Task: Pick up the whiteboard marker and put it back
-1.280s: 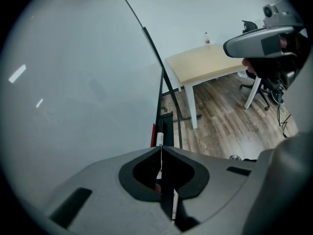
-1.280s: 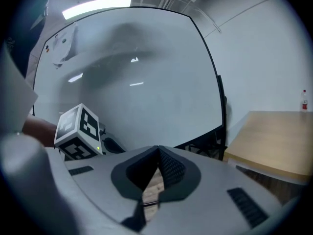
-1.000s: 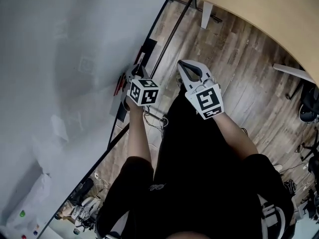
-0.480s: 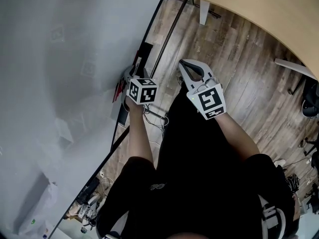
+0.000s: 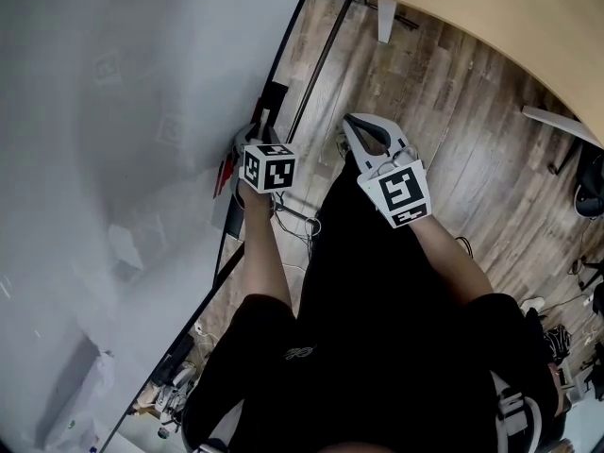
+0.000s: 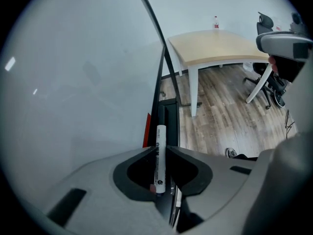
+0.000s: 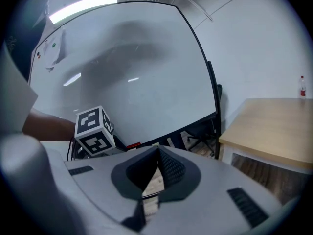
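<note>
Whiteboard marker (image 6: 161, 133) was clamped in my left tool (image 6: 160, 150); I judged it needed aligning along the board's ledge (image 6: 168, 114) before release. Right tool (image 7: 157, 151) closed, empty.

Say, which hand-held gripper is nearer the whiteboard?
Left. The left hand-held gripper holds the marker by the whiteboard; the right hand-held gripper is farther out.

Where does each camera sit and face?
Head view: on the person's head, steeply down at both forearms and the floor.
Left gripper view: on the left gripper, along fingers shut on the marker, toward the table.
Right gripper view: on the right gripper, fingers shut empty, toward the whiteboard.
Both gripper views share the table.
</note>
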### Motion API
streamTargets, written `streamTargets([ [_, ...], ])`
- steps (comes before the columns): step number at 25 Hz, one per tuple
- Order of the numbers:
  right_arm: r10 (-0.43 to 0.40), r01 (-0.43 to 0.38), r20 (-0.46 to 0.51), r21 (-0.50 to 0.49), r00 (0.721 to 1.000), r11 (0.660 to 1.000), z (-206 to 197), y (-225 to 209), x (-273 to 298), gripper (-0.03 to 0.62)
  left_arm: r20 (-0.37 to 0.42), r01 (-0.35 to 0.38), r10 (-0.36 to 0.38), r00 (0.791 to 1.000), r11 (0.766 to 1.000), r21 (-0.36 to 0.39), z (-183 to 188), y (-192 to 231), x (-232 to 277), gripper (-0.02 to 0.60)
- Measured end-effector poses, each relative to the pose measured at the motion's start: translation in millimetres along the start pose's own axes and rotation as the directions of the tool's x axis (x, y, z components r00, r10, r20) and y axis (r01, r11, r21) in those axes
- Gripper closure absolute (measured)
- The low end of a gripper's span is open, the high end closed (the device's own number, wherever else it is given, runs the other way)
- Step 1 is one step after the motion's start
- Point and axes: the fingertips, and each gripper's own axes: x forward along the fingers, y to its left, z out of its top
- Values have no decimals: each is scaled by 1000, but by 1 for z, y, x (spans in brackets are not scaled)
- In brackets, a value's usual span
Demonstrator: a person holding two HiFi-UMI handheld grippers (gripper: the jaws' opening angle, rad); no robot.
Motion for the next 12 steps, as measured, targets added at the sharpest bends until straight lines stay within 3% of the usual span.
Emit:
streamTargets([
  [7, -13, 13, 8, 1, 1000, 1000, 0, -3, -2, 593, -25, 16, -14, 1000, 996, 82, 0, -3, 2, 518],
  [12, -15, 15, 14, -2, 1000, 1000, 1, -5, -10, 592, -10, 9, -8, 1000, 996, 84, -2, -4, -1, 518],
])
